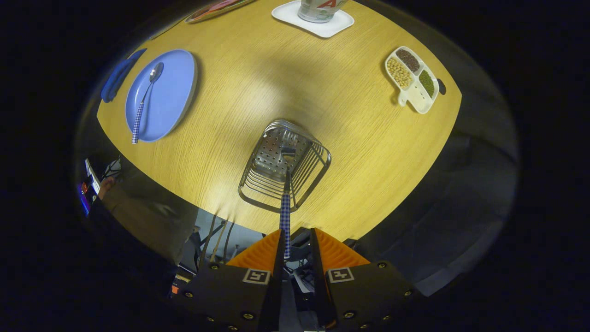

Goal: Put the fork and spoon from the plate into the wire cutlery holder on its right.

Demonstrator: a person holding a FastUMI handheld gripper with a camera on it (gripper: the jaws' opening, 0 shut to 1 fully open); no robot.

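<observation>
Gripper: the gripper (297, 242) hangs above the near edge of the table, its fingers a little apart with a narrow gap between them. The checked handle of the fork stands in that gap, against the left finger; the right finger sits clear of it, so the fork is not pinched from both sides.
Fork: the fork (286, 203) stands nearly upright, its head down inside the wire cutlery holder and its blue-and-white checked handle rising between the fingers.
Wire cutlery holder: the wire cutlery holder (258, 184) stands on the table just ahead of the fingers, a metal basket with a perforated bottom and wire sides, seen from above.
Spoon: the spoon (146, 97) lies on the blue plate, bowl at the far end, checked handle pointing near and reaching past the plate's near rim.
Plate: the blue plate (173, 94) lies far left of the holder, well apart from it.
Table: a round wooden table (322, 97).
Other things: a white divided dish (418, 97) with beans and seeds at far right; a white tray (332, 26) with a clear container (318, 11) on it at the far side; a blue cloth (117, 78) just left of the plate.
</observation>
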